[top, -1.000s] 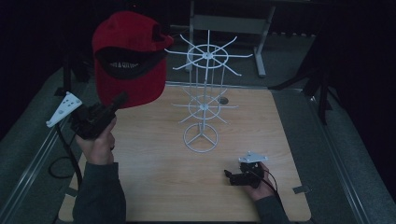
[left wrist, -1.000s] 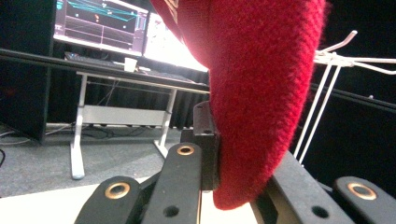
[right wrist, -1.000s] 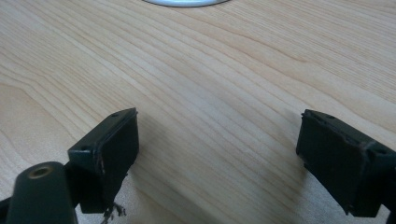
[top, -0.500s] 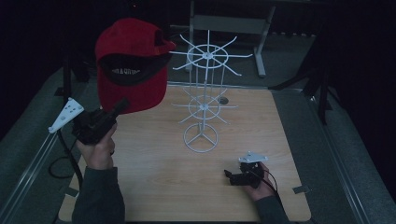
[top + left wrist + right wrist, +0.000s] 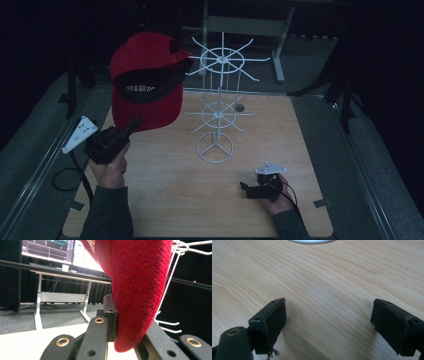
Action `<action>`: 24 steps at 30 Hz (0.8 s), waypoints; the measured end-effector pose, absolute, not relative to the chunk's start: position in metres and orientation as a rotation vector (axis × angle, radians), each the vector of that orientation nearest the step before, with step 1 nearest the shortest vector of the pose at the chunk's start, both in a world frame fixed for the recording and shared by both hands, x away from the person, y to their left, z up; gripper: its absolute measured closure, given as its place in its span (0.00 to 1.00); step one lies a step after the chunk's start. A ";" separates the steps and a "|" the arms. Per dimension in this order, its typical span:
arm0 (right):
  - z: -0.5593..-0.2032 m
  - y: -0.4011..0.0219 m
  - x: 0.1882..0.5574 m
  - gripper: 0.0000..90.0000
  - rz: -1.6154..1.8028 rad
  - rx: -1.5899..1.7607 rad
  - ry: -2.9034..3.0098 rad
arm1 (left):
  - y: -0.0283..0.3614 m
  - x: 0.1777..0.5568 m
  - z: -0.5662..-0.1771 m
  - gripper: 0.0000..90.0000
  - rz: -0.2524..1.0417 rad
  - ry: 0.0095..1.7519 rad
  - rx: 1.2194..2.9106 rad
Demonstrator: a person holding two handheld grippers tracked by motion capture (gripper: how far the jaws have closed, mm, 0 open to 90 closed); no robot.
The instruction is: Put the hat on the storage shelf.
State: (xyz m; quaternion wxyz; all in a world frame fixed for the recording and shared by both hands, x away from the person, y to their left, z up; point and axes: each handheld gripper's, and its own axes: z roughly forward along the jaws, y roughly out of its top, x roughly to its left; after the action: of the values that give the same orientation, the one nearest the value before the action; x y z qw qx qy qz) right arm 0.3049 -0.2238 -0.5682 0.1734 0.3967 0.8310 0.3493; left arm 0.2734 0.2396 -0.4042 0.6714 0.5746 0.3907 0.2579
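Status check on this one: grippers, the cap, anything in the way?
Left gripper shut on red cap brim. Right gripper open, low over table. Cap beside white wire rack, prongs close.

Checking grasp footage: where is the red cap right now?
In the high view the red cap is up in the air at the left, its brim pinched in the left tongs, just left of the white wire rack.

Your left gripper (image 5: pixel 131 126) clamps the brim of the red cap (image 5: pixel 145 80) held up left of the white wire rack (image 5: pixel 217 105), while your right gripper (image 5: pixel 246 189) rests on the near table (image 5: pixel 300 150).
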 end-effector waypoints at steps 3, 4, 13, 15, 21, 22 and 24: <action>-0.568 -0.224 0.305 0.14 0.991 1.125 2.357 | 0.238 0.271 -0.409 0.95 0.575 0.875 1.294; -0.568 -0.224 0.305 0.14 0.991 1.125 2.357 | 0.238 0.270 -0.410 0.95 0.579 0.872 1.297; -0.568 -0.224 0.305 0.14 0.991 1.125 2.355 | 0.237 0.268 -0.424 0.95 0.587 0.884 1.340; -0.568 -0.224 0.305 0.14 0.992 1.126 2.355 | 0.236 0.269 -0.428 0.95 0.587 0.892 1.350; -0.568 -0.224 0.305 0.14 0.990 1.123 2.356 | 0.234 0.270 -0.441 0.95 0.588 0.913 1.391; -0.568 -0.224 0.305 0.14 0.990 1.123 2.357 | 0.233 0.271 -0.443 0.95 0.583 0.918 1.393; -0.568 -0.224 0.305 0.14 0.990 1.122 2.357 | 0.233 0.271 -0.447 0.95 0.576 0.927 1.404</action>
State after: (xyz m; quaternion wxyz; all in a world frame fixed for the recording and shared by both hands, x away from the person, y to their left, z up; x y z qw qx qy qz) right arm 0.3050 -0.2239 -0.5684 0.1740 0.3959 0.8313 0.3493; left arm 0.2715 0.2326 -0.4472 0.6303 0.6129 0.4048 0.2514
